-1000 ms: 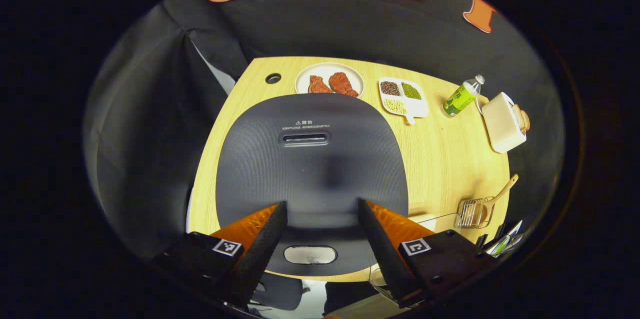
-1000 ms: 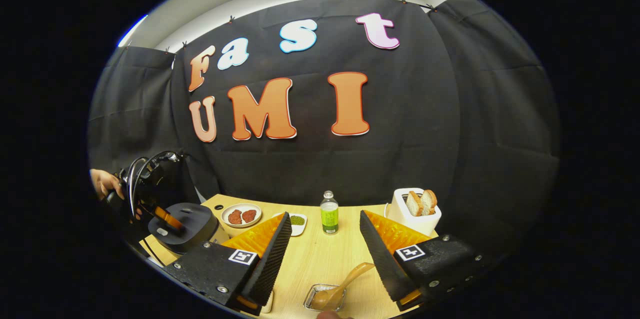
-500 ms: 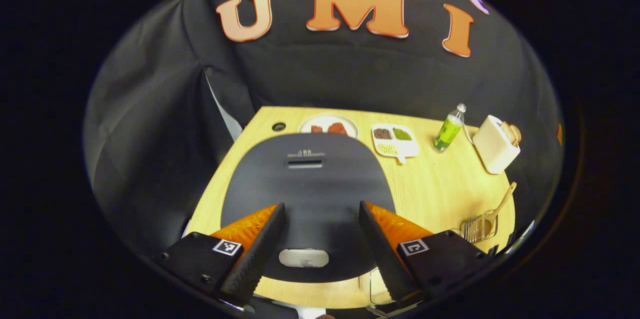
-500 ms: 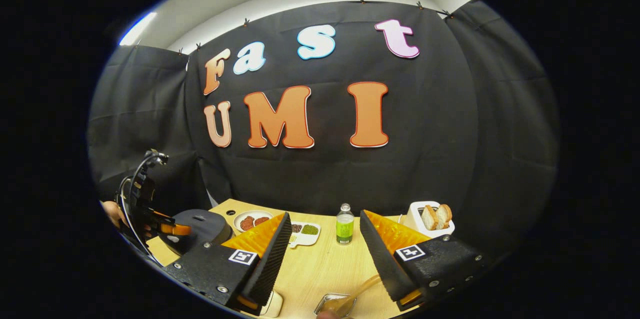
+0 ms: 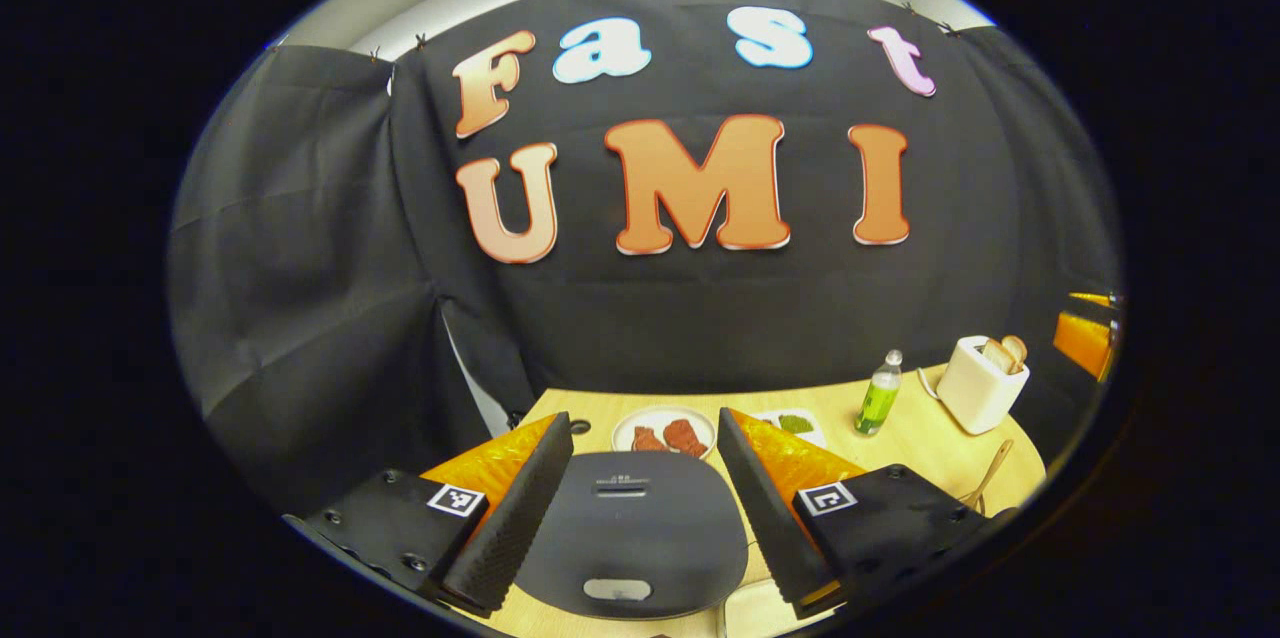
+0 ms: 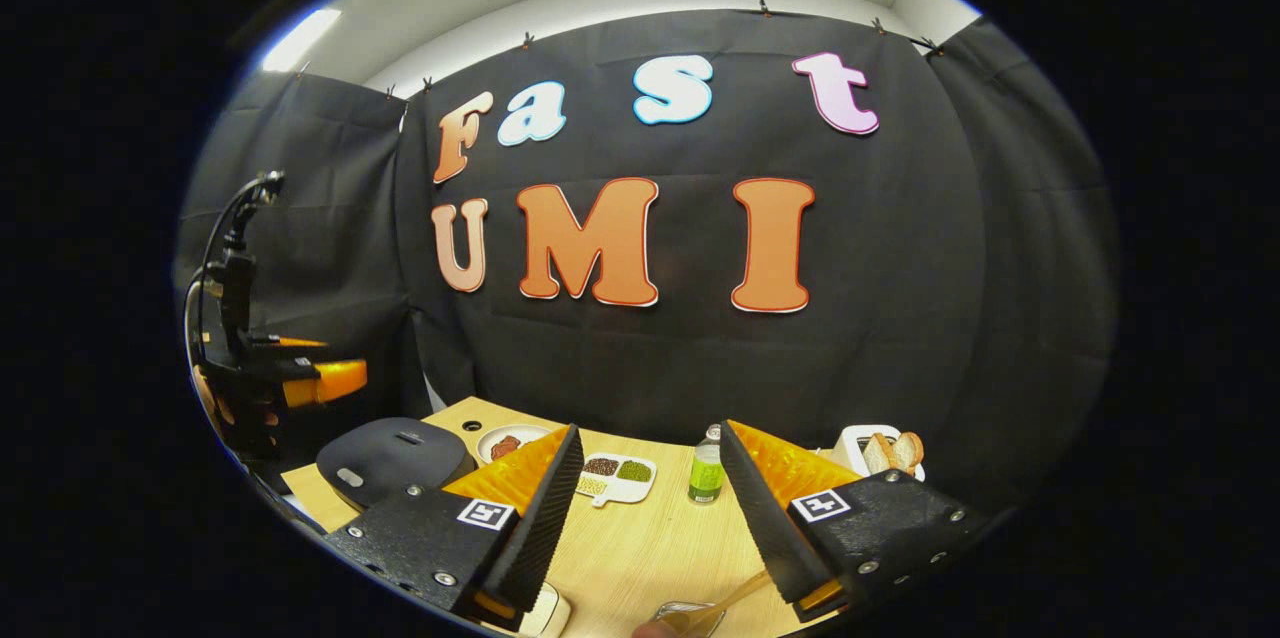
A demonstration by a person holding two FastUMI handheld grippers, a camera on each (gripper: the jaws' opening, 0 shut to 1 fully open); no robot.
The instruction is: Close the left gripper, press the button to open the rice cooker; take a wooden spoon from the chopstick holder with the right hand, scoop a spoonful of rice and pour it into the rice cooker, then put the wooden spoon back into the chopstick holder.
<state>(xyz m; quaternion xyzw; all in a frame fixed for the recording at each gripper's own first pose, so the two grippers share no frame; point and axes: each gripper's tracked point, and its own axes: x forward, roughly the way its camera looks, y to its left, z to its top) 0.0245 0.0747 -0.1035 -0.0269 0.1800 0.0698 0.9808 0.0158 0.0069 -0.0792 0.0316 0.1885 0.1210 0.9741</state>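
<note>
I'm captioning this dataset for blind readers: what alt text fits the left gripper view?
The open left gripper hangs above a closed dark rice cooker on a wooden table. Behind stand a plate of meat, a green bottle and a white toaster.

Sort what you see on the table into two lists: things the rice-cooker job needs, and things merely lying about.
Needed: rice cooker, lid shut; its button; wooden spoon; left gripper and right gripper, both open.

Lying about: toaster, green bottle, plate of meat, divided dish of beans.
</note>
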